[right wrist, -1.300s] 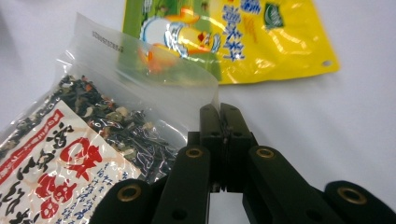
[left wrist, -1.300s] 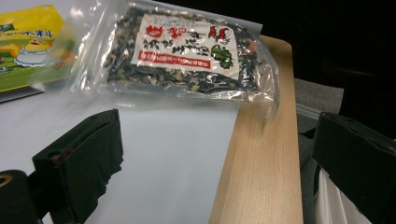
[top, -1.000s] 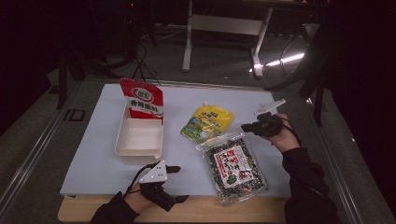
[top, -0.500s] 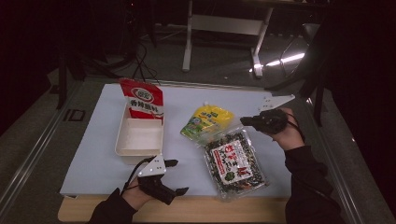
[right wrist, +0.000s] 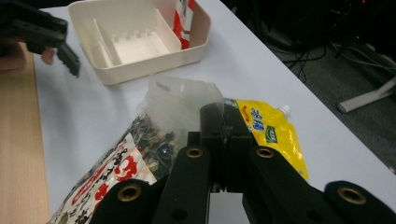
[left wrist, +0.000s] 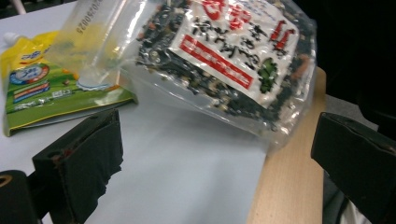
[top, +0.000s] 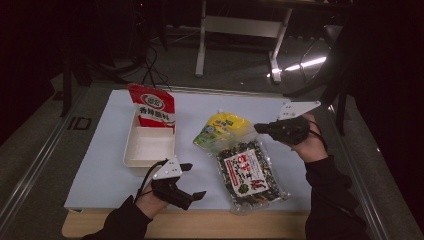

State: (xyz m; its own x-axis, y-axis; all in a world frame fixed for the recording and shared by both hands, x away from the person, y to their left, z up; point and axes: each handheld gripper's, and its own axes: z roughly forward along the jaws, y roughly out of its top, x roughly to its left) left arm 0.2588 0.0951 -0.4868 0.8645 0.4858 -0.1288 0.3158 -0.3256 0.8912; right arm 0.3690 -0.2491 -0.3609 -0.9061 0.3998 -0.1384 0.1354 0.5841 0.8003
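The right tongs (top: 260, 127) are clamped together on the clear top edge of the seaweed bag (top: 250, 172): in the right gripper view the two black jaws meet with the transparent film pinched between them, and the dark, speckled body of the bag (right wrist: 140, 154) with its red and white label trails down and to the left of those jaws. In the high view the bag's far end is lifted at the right tongs, while its near end lies close to the front edge of the tabletop (top: 100, 170).

The left tongs (top: 192, 180) stand wide open and hold nothing. In the left gripper view the lifted bag (left wrist: 233, 51) hangs just beyond and between the two spread jaws, not touching either of them.

A yellow and green spouted pouch (top: 222, 130) lies flat just to the left of the right tongs, partly under the raised edge of the seaweed bag. Beyond the left tongs sits a white tray (top: 131, 155), and a red and white snack packet (top: 152, 107) leans upright at the tray's far end. In the right gripper view the tray (right wrist: 154, 67) is well ahead of the clamped jaws, with the left tongs (right wrist: 70, 58) to its left.
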